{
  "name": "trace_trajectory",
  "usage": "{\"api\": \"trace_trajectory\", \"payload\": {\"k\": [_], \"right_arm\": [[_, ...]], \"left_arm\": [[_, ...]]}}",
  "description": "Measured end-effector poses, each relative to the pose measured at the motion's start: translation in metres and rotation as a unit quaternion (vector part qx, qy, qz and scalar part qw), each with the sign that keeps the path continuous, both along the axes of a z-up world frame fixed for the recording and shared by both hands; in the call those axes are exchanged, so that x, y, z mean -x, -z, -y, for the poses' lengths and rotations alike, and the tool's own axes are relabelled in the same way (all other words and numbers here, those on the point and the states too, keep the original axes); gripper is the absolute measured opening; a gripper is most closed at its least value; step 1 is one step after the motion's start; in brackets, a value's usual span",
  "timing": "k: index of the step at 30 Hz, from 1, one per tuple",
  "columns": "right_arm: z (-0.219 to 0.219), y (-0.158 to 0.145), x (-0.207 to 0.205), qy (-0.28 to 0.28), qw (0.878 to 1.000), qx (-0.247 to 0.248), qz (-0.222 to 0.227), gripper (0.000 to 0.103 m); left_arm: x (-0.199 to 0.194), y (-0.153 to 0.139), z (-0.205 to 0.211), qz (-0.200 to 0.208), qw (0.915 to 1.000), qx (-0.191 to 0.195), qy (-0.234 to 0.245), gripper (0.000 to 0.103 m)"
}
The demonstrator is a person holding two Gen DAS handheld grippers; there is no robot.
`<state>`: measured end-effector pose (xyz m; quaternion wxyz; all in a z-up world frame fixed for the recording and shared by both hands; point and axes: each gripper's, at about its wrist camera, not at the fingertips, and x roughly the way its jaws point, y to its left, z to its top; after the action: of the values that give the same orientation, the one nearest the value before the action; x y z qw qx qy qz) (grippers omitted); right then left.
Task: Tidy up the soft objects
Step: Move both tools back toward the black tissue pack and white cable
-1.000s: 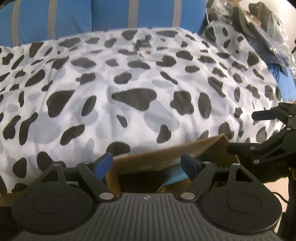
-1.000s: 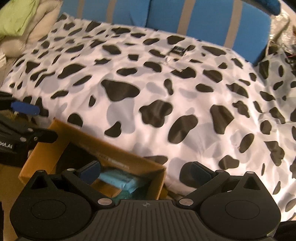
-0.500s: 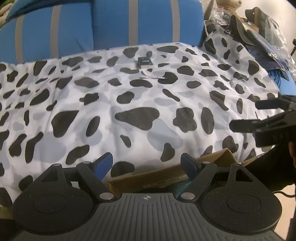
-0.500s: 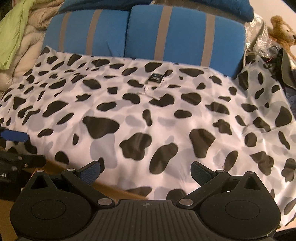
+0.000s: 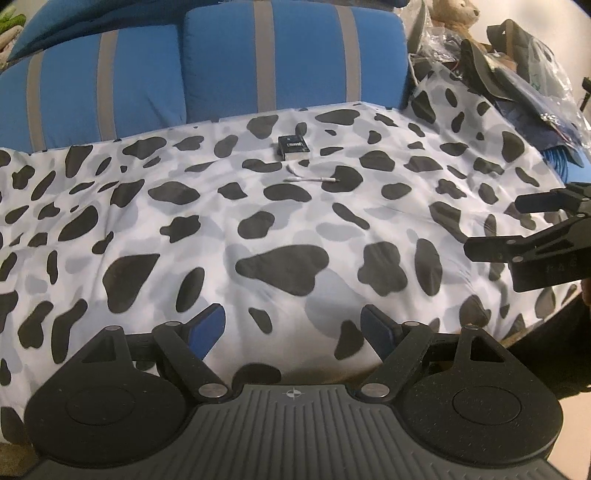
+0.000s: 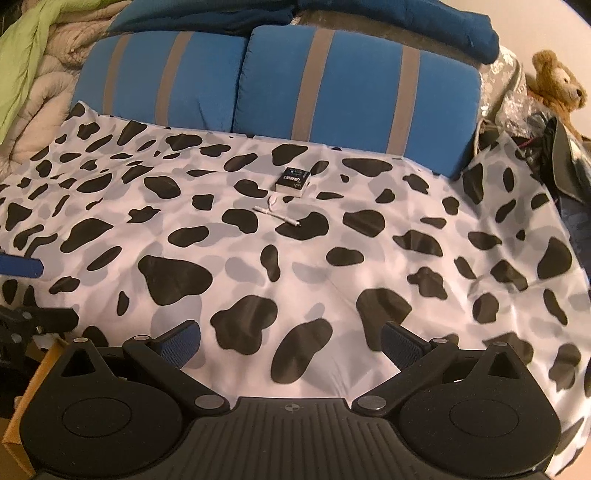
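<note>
Left wrist view: the left hand-held gripper (image 5: 293, 325) stands wide with nothing between its blue pads, hovering over a cow-print cover (image 5: 229, 229) spread on the bed. Far ahead of it, near two blue striped pillows (image 5: 221, 66), lie a small black box (image 5: 292, 146) and, just in front of the box, a thin white cable (image 5: 312, 178). At the far right rear corner sits a brown teddy bear (image 5: 452, 13) above a heap of bags. The right hand-held gripper (image 5: 491, 225) reaches in from the right edge, its fingers apart and empty.

Right wrist view: the right hand-held gripper (image 6: 291, 341) is likewise spread wide and holds nothing, above the same cover (image 6: 332, 258). The black box (image 6: 292, 178) and white cable (image 6: 277, 215) lie well ahead, the teddy bear (image 6: 557, 86) far right. A quilted beige blanket with a green cloth (image 6: 33, 66) is piled at the far left. A cardboard box edge (image 6: 26, 406) shows at lower left.
</note>
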<state>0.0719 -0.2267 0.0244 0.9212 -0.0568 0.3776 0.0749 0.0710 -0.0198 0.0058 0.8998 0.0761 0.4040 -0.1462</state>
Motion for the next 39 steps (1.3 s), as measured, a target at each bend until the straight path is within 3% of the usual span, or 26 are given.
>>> {"api": "trace_trajectory", "payload": {"k": [5, 24, 30, 39], "right_arm": [[0.001, 0.001, -0.012, -0.006, 1.000, 0.007, 0.007, 0.103], [-0.006, 0.017, -0.071, -0.060, 0.997, 0.041, 0.009, 0.103], [-0.006, 0.023, -0.095, -0.069, 0.996, 0.048, 0.011, 0.103], [-0.008, 0.037, -0.137, -0.088, 0.995, 0.046, 0.007, 0.103]], "left_arm": [[-0.013, 0.002, 0.004, 0.018, 0.9993, -0.034, 0.002, 0.080], [-0.077, 0.014, -0.008, 0.002, 1.0000, 0.005, -0.008, 0.080], [-0.096, 0.015, -0.004, 0.022, 0.9998, -0.001, -0.004, 0.080], [-0.125, 0.018, 0.009, 0.011, 0.9995, -0.018, 0.024, 0.080]]}}
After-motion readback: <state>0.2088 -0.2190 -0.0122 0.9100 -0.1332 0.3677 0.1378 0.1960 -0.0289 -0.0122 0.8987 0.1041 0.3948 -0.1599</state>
